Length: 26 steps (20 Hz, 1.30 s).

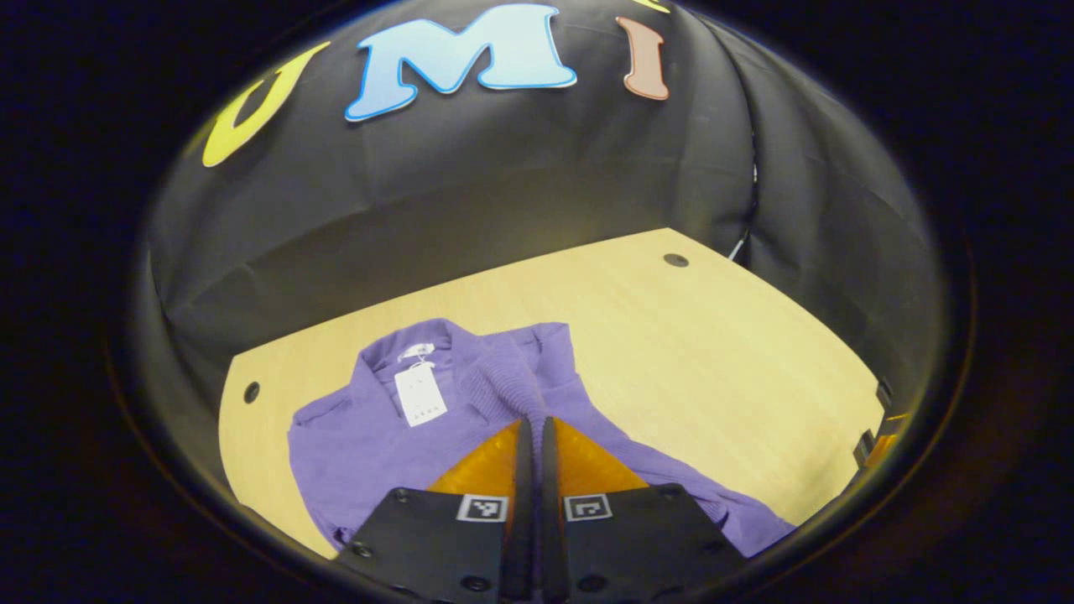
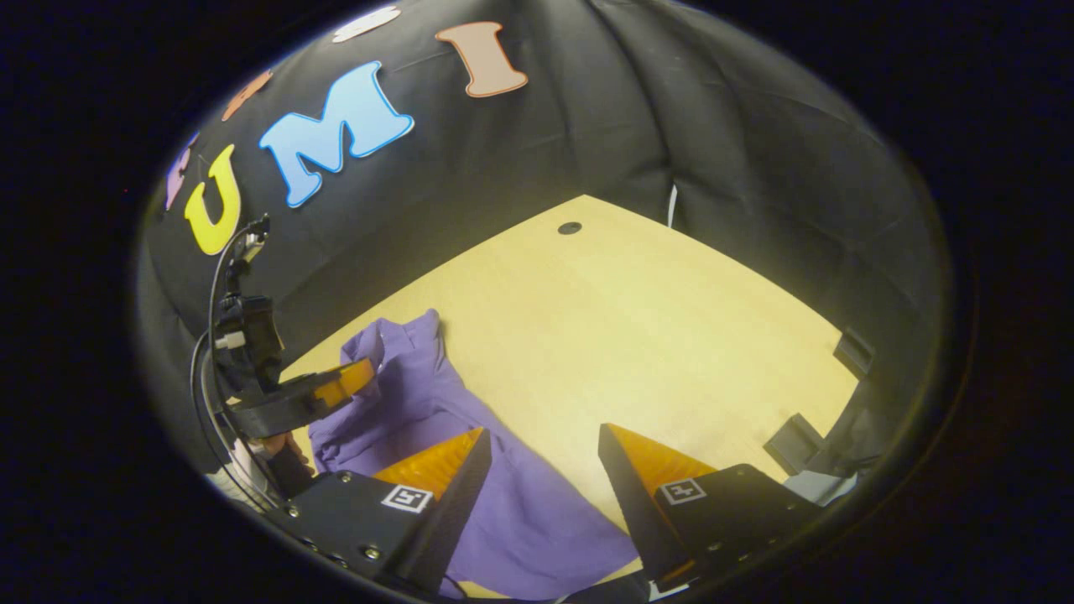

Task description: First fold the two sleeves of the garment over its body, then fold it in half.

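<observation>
A purple knit garment (image 1: 361,436) lies on the wooden table (image 1: 713,361), collar toward the far side, with a white tag (image 1: 419,394) at the neck. One ribbed sleeve (image 1: 503,377) is drawn over the body up to the tips of my left gripper (image 1: 534,424), whose fingers are pressed together on it. In the right gripper view the left gripper (image 2: 357,377) sits at bunched, raised cloth (image 2: 403,352). My right gripper (image 2: 544,432) stands open above the garment's near edge (image 2: 520,520), with nothing between its fingers.
The table has round holes (image 1: 675,260) (image 1: 251,392) near its far corners. Black clips (image 2: 793,440) sit on its right edge. A hand (image 2: 277,457) holds the left gripper, with cables (image 2: 214,335) rising behind it. Bare tabletop (image 2: 638,335) spreads right of the garment.
</observation>
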### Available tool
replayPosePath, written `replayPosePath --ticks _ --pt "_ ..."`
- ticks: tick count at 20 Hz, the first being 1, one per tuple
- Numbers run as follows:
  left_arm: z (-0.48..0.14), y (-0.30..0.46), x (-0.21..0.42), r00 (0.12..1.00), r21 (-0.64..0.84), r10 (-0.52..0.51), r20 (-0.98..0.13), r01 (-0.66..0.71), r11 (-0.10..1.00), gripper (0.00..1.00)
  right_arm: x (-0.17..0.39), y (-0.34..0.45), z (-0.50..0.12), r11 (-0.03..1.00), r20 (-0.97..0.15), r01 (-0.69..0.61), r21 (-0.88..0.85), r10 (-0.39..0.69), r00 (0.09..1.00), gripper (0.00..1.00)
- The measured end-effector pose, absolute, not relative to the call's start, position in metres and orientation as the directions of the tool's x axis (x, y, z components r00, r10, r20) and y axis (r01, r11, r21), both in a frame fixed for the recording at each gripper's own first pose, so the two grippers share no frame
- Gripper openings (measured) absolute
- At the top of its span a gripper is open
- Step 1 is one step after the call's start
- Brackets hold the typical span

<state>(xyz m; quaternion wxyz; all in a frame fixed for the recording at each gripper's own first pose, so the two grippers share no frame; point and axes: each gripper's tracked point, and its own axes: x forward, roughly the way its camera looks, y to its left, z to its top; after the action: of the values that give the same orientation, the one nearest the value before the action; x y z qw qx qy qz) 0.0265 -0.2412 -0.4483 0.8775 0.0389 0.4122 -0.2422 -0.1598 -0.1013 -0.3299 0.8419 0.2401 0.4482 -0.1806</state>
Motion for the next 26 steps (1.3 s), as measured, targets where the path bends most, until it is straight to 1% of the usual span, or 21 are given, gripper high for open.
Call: replayPosePath --ticks 1,6,9,11,15,18,22,26 --pt "-0.448 -0.245 0.021 0.520 -0.164 -0.418 -0.745 0.465 0.870 0.12 -0.160 -0.101 -0.331 0.820 -0.843 0.518 0.242 -0.086 0.531 0.82" --pt "-0.443 -0.227 0.014 0.512 -0.180 -0.406 -0.757 0.433 0.883 0.97 -0.164 -0.090 -0.340 0.829 -0.852 0.499 0.255 -0.052 0.522 0.83" --pt "-0.448 -0.189 0.001 0.508 -0.164 -0.359 -0.783 0.389 0.907 0.97 -0.170 -0.081 -0.349 0.849 -0.865 0.467 0.248 -0.023 0.502 0.83" --pt "-0.454 -0.158 -0.019 0.491 -0.158 -0.333 -0.805 0.364 0.918 0.97 -0.177 -0.076 -0.359 0.869 -0.882 0.437 0.233 -0.001 0.472 0.83" --pt "-0.470 -0.089 -0.079 0.458 -0.118 -0.263 -0.849 0.320 0.940 0.96 -0.195 -0.059 -0.382 0.907 -0.914 0.355 0.227 0.072 0.399 0.83" --pt "-0.480 -0.045 -0.128 0.415 -0.087 -0.198 -0.888 0.271 0.959 0.98 -0.211 -0.046 -0.398 0.927 -0.934 0.302 0.224 0.116 0.339 0.83" --pt "-0.486 -0.008 -0.180 0.371 -0.069 -0.140 -0.918 0.197 0.978 0.98 -0.226 -0.031 -0.417 0.941 -0.949 0.242 0.236 0.169 0.268 0.83" --pt "-0.492 0.013 -0.227 0.312 -0.057 -0.106 -0.944 0.161 0.985 0.97 -0.237 -0.012 -0.429 0.952 -0.957 0.183 0.244 0.207 0.203 0.83"
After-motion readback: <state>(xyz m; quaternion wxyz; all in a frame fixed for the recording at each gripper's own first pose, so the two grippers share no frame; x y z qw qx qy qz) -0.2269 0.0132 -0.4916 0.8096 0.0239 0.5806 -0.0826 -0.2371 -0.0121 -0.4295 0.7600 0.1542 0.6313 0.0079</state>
